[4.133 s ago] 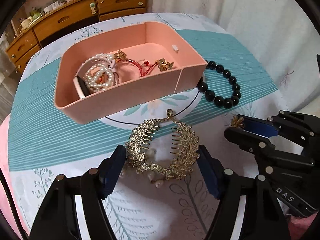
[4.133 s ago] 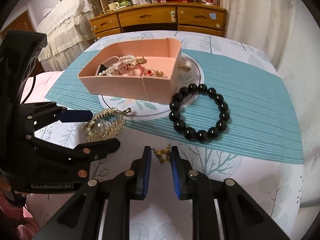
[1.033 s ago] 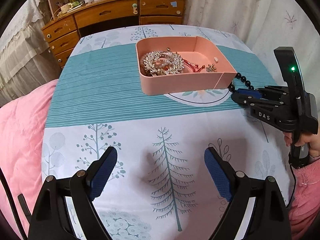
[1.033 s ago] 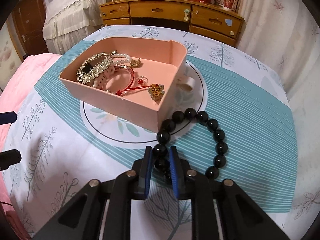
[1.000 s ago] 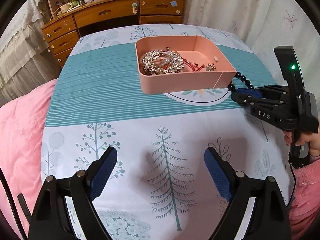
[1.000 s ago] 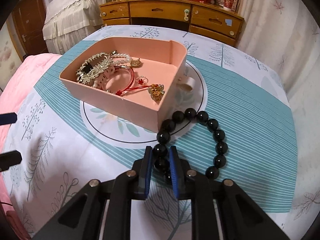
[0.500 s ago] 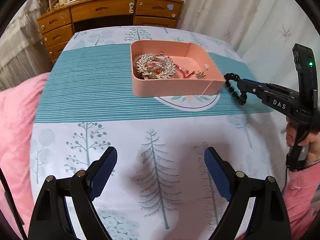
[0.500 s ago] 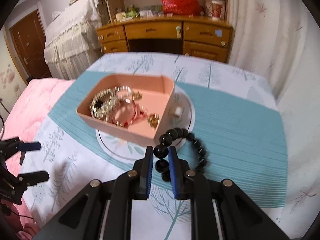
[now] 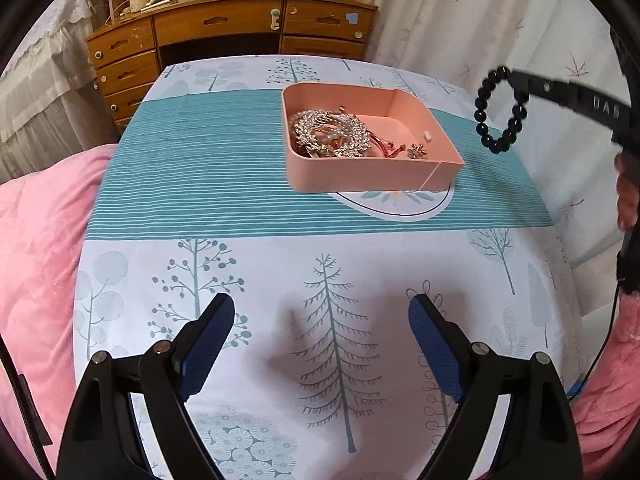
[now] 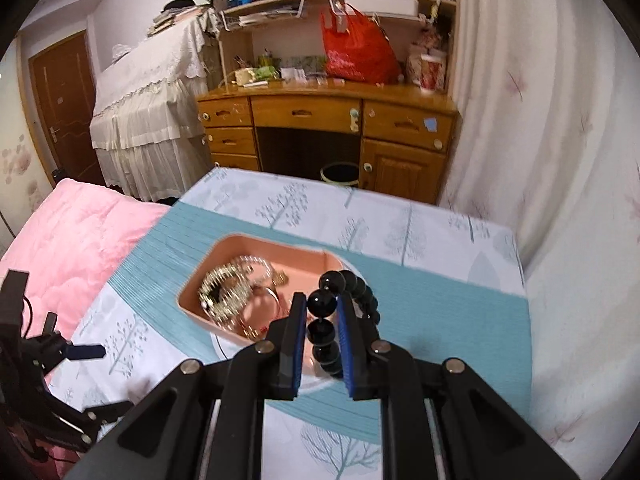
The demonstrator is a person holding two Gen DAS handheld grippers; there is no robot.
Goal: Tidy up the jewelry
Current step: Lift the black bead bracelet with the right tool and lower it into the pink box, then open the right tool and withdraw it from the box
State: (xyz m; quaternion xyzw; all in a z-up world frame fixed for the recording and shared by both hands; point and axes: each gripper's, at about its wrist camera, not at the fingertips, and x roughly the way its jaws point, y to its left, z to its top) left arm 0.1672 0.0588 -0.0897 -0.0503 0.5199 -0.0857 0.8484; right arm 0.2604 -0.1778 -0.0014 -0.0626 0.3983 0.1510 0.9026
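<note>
Right gripper (image 10: 322, 326) is clamped on the black bead bracelet (image 10: 325, 306), pads pinching a bead or two near the top of the loop; the rest of the strand hangs below the fingers. From the left wrist view the bracelet (image 9: 500, 110) is up in the air, dangling off the right gripper's tip, well above the tablecloth (image 9: 192, 160) and to the right of the pink tray (image 9: 372, 178) (not over it as far as that view shows; in the right wrist view the beads line up with the tray's near right corner, so exact overlap is hard to call). Pink tray (image 10: 192, 300) sits on the teal striped band of the cloth, partly on a white round motif (image 9: 400, 204). Inside it: gold leaf hair comb (image 9: 330, 132) on top of a pearl strand, a red cord piece (image 9: 382, 144) and a small gold flower charm (image 9: 418, 153) toward the right. Left gripper (image 9: 322, 334) is spread wide, holding nothing, hovering low over the tree-print part of the cloth, well apart from the tray. Pink quilt (image 9: 36, 248) lies along the left edge.
</note>
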